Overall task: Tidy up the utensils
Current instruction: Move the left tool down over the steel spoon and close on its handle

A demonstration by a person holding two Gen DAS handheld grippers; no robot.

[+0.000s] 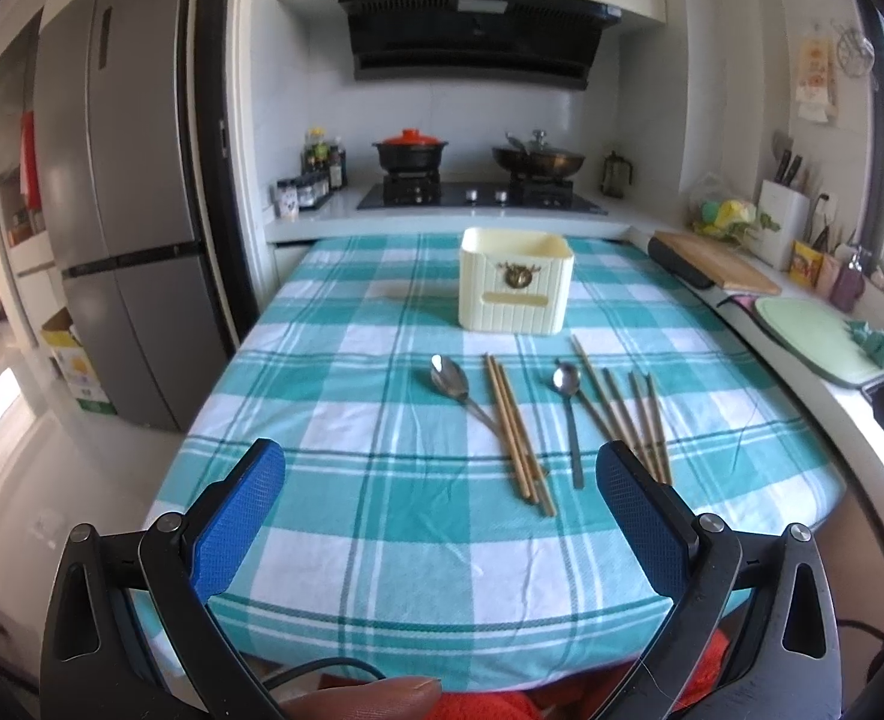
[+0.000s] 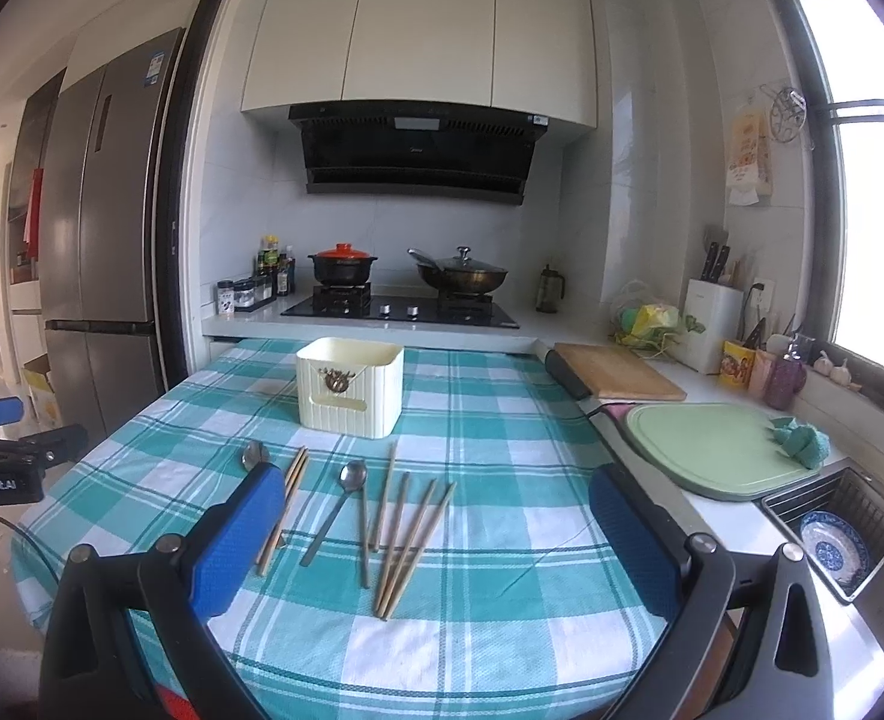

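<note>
Chopsticks [image 2: 409,543] lie beyond spread hand-held gripper [image 2: 436,531].

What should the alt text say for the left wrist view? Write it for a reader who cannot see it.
Open blue-padded left tongs hover empty over a teal checked tablecloth where two metal spoons and loose wooden chopsticks lie. Behind them stands a cream utensil holder, with a stove carrying two pots beyond.
</note>
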